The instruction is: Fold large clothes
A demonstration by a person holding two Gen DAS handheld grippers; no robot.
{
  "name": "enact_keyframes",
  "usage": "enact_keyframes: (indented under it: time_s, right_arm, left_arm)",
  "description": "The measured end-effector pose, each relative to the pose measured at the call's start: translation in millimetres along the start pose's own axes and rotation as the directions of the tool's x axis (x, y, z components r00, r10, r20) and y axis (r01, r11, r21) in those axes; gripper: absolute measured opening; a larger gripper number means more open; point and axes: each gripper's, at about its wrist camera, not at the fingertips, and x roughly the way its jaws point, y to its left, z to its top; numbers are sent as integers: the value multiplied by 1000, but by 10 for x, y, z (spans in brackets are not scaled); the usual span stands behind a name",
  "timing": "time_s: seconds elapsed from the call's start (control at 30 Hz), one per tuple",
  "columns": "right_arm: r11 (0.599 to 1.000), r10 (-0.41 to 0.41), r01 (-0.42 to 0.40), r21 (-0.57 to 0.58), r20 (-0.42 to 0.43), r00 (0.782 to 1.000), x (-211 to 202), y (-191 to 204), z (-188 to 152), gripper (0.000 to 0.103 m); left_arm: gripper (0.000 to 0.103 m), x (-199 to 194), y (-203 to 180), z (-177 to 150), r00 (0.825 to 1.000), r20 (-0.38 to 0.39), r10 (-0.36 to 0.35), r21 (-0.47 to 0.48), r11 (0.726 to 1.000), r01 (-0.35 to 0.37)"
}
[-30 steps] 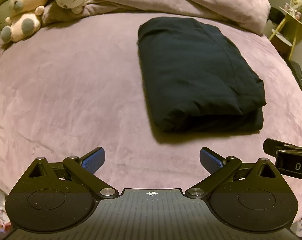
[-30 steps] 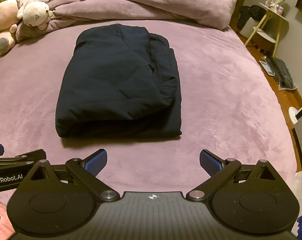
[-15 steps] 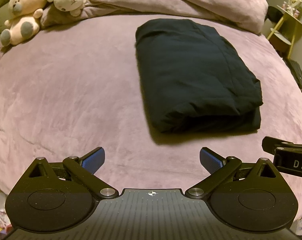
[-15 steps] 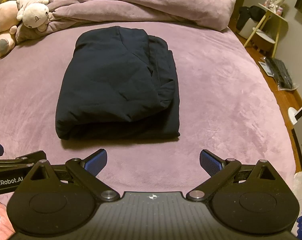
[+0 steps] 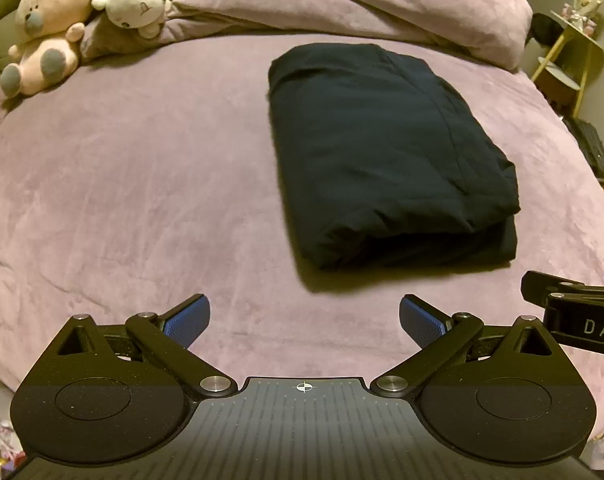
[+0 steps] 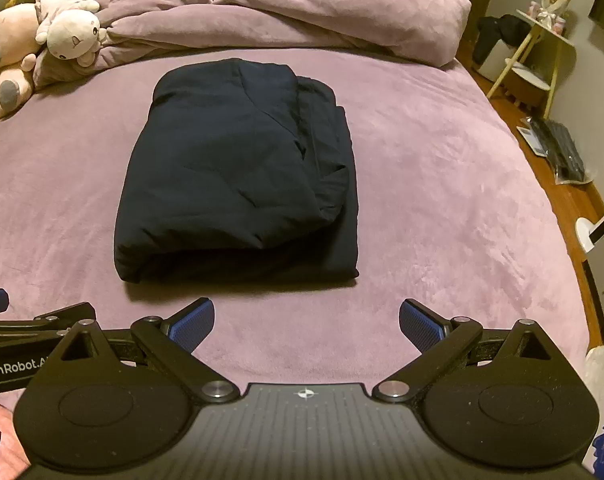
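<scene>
Left gripper [image 5: 304,316]: fingers spread wide, held nothing, low at 6 o'clock.
Right gripper [image 6: 306,318]: fingers spread wide too, held nothing.
Dark garment [image 6: 238,172]: lay folded on the purple bed [image 6: 442,200], toward 12 o'clock, apart from both grippers.
Duvet [image 6: 286,12]: bunched up far back.
Stuffed toys [image 5: 74,16]: far off at 10 o'clock.

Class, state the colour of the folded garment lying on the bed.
Very dark navy, almost black; the garment shows best in the right wrist view.
</scene>
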Motion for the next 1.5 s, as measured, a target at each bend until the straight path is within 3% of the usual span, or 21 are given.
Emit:
enact_keyframes:
  time_s: [1.5]
  right_arm:
    - [999,-25,26,-37,30,999,-39,-2,-22,99]
  left_arm:
    - [103,-37,-56,13,1000,24,5,3,1000,-5]
